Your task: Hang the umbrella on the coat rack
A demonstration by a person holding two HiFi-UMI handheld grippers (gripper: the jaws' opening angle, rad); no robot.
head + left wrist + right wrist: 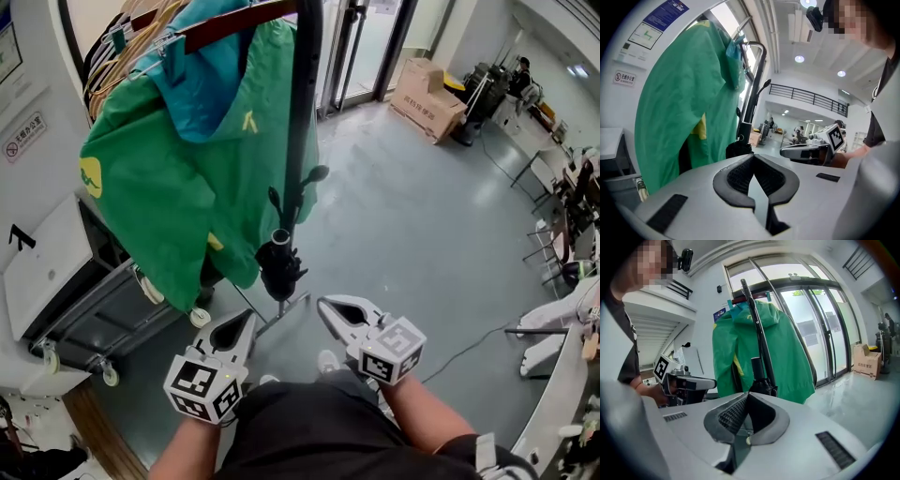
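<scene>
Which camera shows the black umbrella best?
The head view: the umbrella shows whole against the floor, beside the rack pole. Both gripper views show only its upper part, small and cut off below.

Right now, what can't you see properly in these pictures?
- Head view: top of the black metal coat rack, cut off by the upper edge.
- Head view: what the black folded umbrella hangs from, too dark and small.
- Every view: rack parts behind the green hooded jacket.
- Head view: print on the brown cardboard box, too small.
</scene>
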